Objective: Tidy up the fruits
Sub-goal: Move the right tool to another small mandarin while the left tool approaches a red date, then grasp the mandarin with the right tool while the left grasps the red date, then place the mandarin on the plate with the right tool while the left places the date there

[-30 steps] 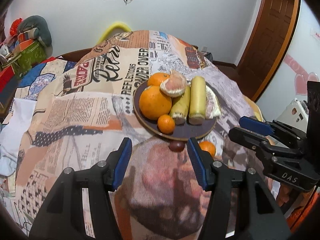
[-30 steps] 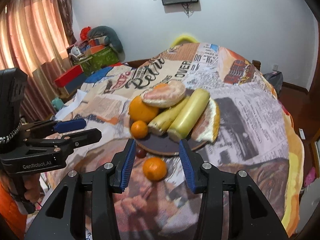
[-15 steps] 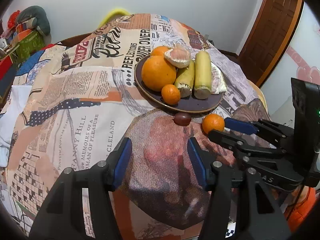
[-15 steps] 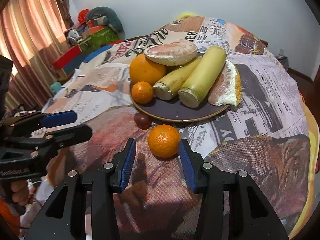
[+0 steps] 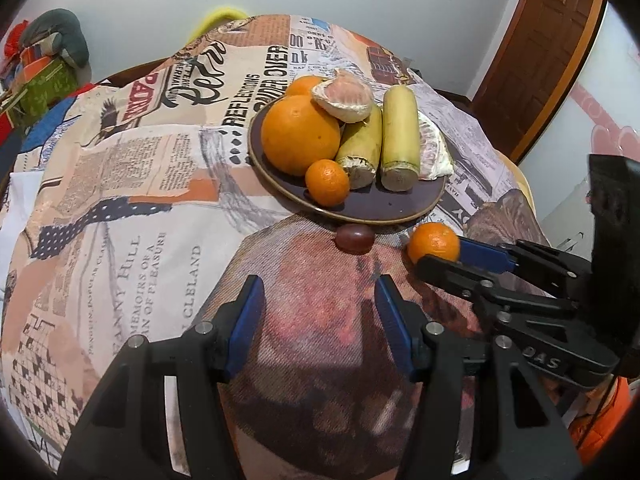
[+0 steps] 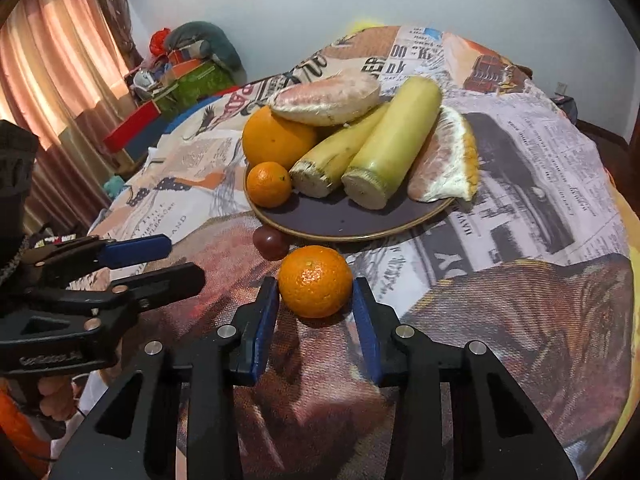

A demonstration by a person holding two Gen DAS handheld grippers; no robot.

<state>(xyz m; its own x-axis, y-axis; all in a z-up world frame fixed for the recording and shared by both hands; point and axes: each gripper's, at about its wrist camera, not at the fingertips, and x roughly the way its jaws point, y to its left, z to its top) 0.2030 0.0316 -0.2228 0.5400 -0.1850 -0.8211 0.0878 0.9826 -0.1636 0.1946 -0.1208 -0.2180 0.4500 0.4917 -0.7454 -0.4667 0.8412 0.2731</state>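
Newsprint-patterned cloth (image 6: 540, 184) covers the counter, and ahead of both tools sits the dark plate (image 6: 344, 222) loaded with a large orange (image 6: 276, 140), two pale-green stalk pieces (image 6: 394, 136), pomelo segments (image 6: 448, 160) and a small mandarin (image 6: 269, 184). Over the last second the right hand-held gripper (image 6: 315, 286) has travelled forward and down, so the loose mandarin (image 6: 316, 281), earlier well ahead of its tips, now sits between the blue pads, just short of the plate's near rim; the jaws stand apart, close to the fruit on either side, with no squeeze evident. That puts the pick one closing motion away, after which a short lift over the rim should finish this piece. The left hand-held gripper (image 5: 318, 308) hangs open and empty above the cloth, to the left of its partner. Ahead of it, beside the plate's edge, lies a small dark-red fruit (image 5: 354, 237), likely the next item to gather.
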